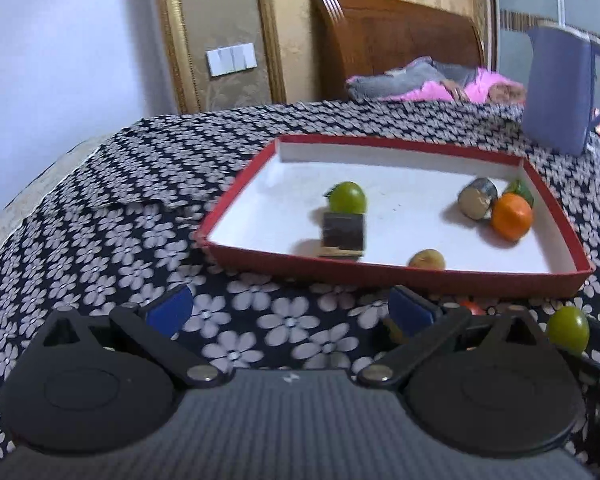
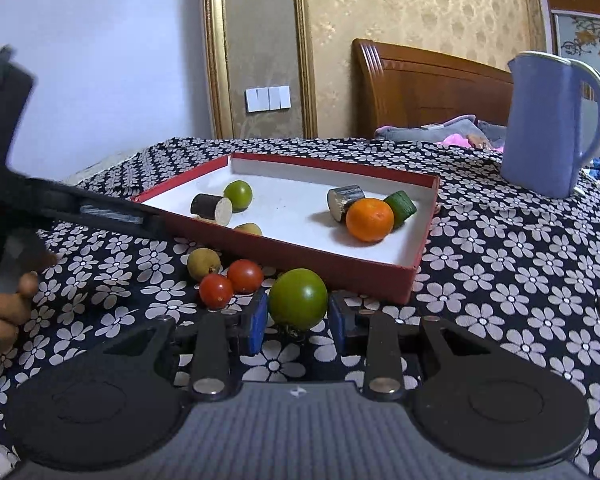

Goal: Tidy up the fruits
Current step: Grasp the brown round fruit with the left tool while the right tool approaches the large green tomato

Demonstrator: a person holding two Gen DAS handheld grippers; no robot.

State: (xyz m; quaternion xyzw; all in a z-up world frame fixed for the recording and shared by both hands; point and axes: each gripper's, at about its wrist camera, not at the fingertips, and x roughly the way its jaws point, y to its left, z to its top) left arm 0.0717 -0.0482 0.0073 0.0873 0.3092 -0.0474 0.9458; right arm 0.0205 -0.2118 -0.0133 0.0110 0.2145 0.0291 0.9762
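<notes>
A red-walled tray (image 2: 340, 268) (image 1: 380, 276) with a white floor lies on the flowered cloth. It holds a green tomato (image 2: 238, 195) (image 1: 347, 197), a dark cylinder (image 2: 211, 207) (image 1: 343, 232), a grey cylinder (image 2: 344, 201) (image 1: 478, 200), an orange (image 2: 369, 219) (image 1: 512, 215), a green cylinder (image 2: 401, 207) and a small brown fruit (image 2: 249, 229) (image 1: 427, 259). My right gripper (image 2: 298, 316) is shut on a large green tomato (image 2: 298, 298) just in front of the tray. Two red tomatoes (image 2: 230, 283) and a brown fruit (image 2: 203, 264) lie left of it. My left gripper (image 1: 290, 314) is open and empty above the cloth.
A blue jug (image 2: 548, 120) (image 1: 560, 88) stands behind the tray at the right. The left gripper's dark body (image 2: 60, 204) and the person's hand reach in at the left of the right wrist view. A bed with a wooden headboard lies behind.
</notes>
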